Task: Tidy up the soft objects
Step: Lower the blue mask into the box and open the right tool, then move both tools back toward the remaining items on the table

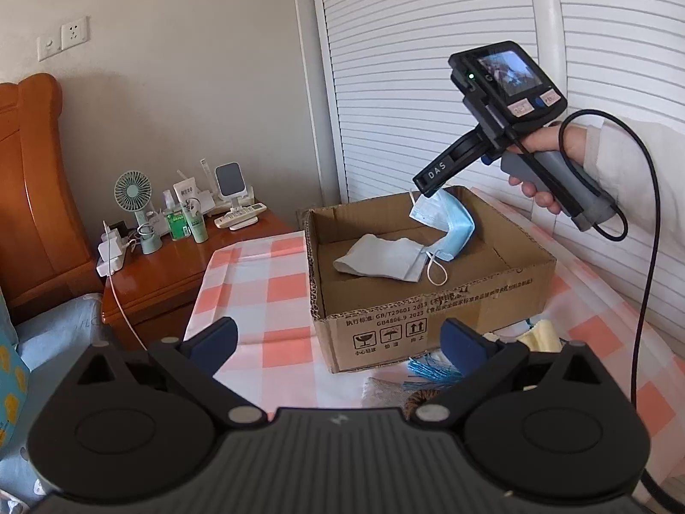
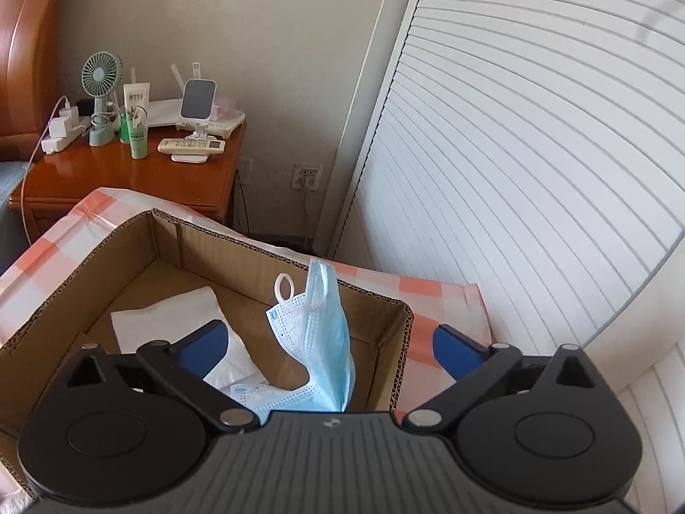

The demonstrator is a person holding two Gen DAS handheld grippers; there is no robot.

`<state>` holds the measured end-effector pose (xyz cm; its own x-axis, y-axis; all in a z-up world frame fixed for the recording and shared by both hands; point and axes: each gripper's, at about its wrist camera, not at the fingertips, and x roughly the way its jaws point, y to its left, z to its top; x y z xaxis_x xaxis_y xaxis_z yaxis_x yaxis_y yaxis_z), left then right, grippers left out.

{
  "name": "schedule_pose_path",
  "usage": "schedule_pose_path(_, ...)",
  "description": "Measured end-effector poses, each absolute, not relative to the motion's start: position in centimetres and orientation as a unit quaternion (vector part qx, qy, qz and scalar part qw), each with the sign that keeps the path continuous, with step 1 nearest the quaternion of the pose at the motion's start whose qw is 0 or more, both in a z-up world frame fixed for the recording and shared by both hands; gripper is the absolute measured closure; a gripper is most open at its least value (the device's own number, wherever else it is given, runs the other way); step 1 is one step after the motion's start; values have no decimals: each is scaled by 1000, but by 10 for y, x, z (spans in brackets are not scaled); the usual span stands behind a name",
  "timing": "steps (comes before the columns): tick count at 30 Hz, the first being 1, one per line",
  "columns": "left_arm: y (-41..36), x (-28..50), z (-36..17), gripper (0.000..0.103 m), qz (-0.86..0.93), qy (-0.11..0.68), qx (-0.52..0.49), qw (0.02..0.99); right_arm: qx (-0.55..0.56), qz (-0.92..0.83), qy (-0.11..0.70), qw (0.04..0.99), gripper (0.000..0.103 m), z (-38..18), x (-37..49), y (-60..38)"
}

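An open cardboard box (image 1: 428,312) stands on the pink-checked table. Inside lies a pale grey folded cloth (image 1: 381,259), which shows white in the right wrist view (image 2: 171,321). A blue face mask (image 1: 454,222) stands crumpled over the box's right half, its lower end by the cloth. My right gripper (image 1: 434,182) hovers just above the mask's top. In its own view the right gripper (image 2: 332,347) is open wide, the mask (image 2: 317,342) between the blue pads (image 2: 205,345) and touching neither. My left gripper (image 1: 340,342) is open before the box's front wall, holding nothing.
Before the box lie a blue tasselled item (image 1: 428,370), a yellow cloth (image 1: 541,336) and a grey fabric piece (image 1: 385,389). A wooden nightstand (image 1: 171,270) with a fan, bottles and a remote stands to the left. White louvred doors (image 1: 428,85) rise behind the table.
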<state>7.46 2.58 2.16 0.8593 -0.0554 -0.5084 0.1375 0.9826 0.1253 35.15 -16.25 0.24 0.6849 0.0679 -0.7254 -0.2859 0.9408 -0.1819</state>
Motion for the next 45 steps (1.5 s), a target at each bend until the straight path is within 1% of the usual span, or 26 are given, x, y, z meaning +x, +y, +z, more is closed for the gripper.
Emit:
schedule_pose_path(9,35,73,21,2,-40,265,81,960,-100,108,381,913,0,19,306,-180)
schedule_pose_path(18,41,63,19,1,-32,271,84,958,-79,117,357,923,0,31,230,-195)
schedule_pose_path(25,47,53,11,1,-36,280,89,955,-63,103,353,928,0,11,171,-200)
schedule_pose_path(35,55,42,-18,1,-63,322,98,940,-36,114,382,916,0,-27,111,-203)
schedule_pose_path(40,52,40,-32,1,-74,339,97,933,-31,104,396,912,0,-42,103,-200)
schedule_pose_path(45,48,40,-37,1,-80,347,94,930,-31,84,397,913,0,-51,116,-193)
